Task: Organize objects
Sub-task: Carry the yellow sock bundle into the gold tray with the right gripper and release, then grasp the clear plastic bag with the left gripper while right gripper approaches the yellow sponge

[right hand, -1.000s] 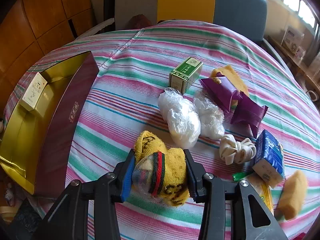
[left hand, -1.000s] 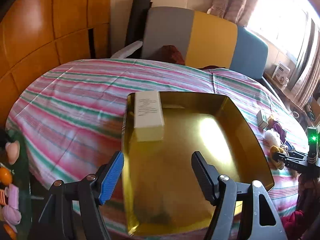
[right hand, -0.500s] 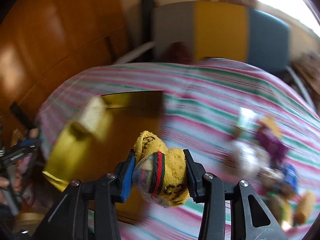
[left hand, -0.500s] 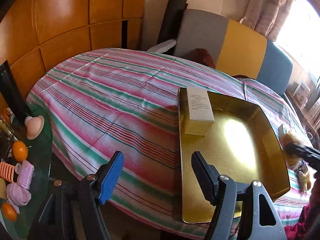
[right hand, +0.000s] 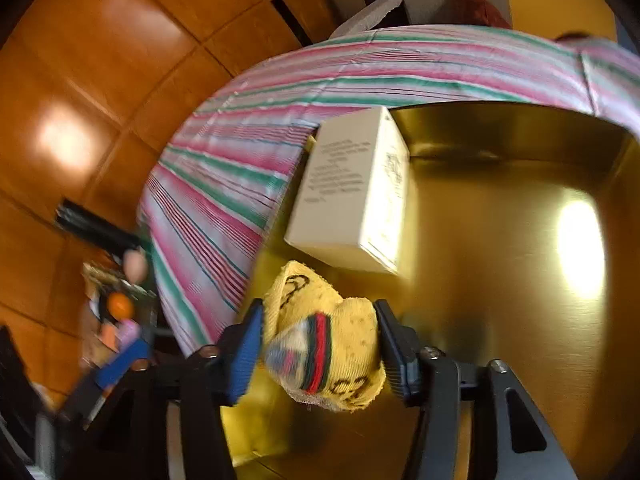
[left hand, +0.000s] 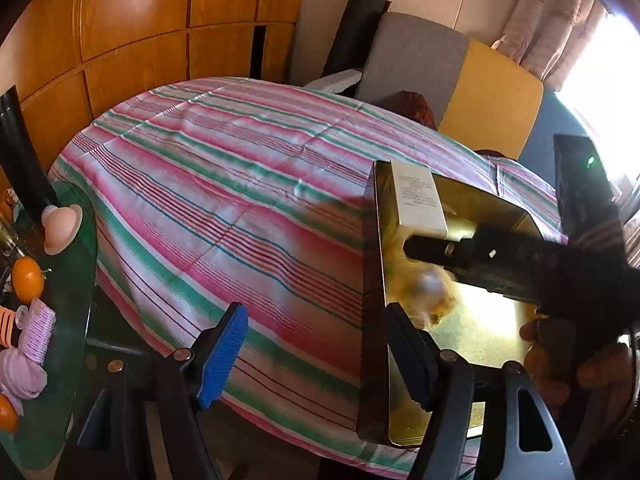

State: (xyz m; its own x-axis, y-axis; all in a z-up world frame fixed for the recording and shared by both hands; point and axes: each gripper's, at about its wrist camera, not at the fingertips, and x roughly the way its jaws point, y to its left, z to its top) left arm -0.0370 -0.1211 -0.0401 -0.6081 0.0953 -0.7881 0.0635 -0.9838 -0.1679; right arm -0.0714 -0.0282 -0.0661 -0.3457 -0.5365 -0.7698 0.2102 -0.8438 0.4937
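While your right gripper [right hand: 318, 354] hangs over the gold box [right hand: 520, 248], its jaws have just been opening around the yellow sock bundle [right hand: 324, 344]; the bundle sits between the pads, and whether they grip it you cannot tell. Step in hand: dropping it in, just beside the white carton [right hand: 352, 196] at the box's far-left corner. Left gripper [left hand: 316, 354] is spread, empty, straddling the box's near-left wall. Next: open fully, lift clear, fetch another item.

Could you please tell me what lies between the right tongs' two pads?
The right wrist view shows a rolled yellow sock between the right tongs, over the gold tray.
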